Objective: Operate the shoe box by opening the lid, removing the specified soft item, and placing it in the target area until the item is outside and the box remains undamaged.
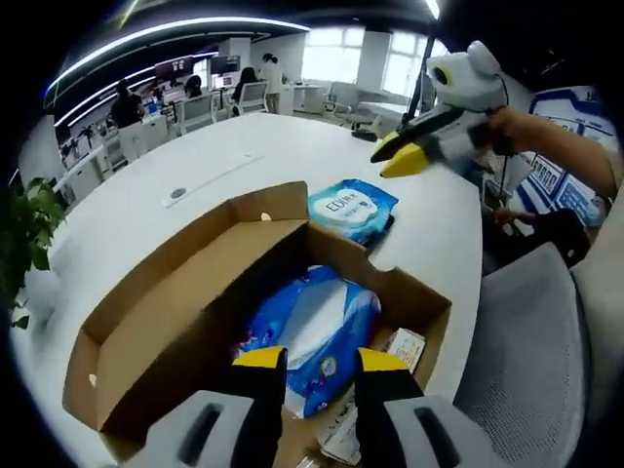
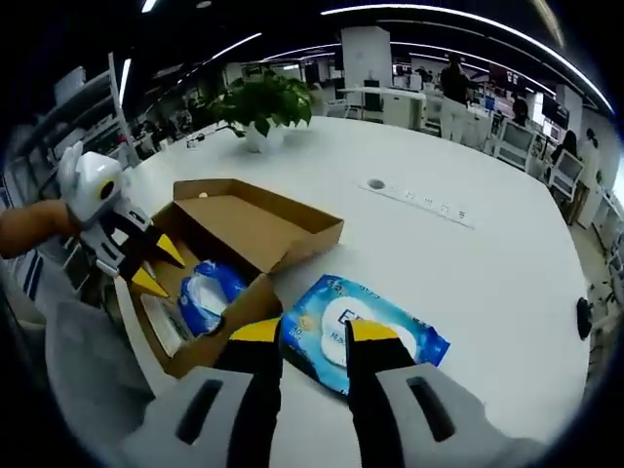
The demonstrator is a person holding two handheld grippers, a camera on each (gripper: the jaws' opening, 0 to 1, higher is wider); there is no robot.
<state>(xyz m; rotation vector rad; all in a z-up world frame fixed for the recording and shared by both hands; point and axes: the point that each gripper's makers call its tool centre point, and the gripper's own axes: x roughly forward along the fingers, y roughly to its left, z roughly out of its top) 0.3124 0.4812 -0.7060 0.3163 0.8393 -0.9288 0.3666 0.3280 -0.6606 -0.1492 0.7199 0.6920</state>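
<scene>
Box (image 1: 195, 322) sits lid-open on the white table (image 2: 468, 273); one blue wipes pack (image 2: 363, 331) already lies outside beside it, another pack (image 1: 312, 336) inside. Left tool (image 1: 320, 361) hovers over the inner pack, jaws parted, empty; right tool (image 2: 314, 331) likewise above the outer pack. Risk: jaws snagging the cardboard wall, or the soft pack slipping.

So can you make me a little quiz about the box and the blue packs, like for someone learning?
1. True or false: the shoe box has its lid open.
2. Where does the wipes pack on the table lie: A in the box, B beside it?
3. What blue thing lies in the box under the left tongs?

Key: 1 true. 2 B. 3 A second blue pack.
</scene>
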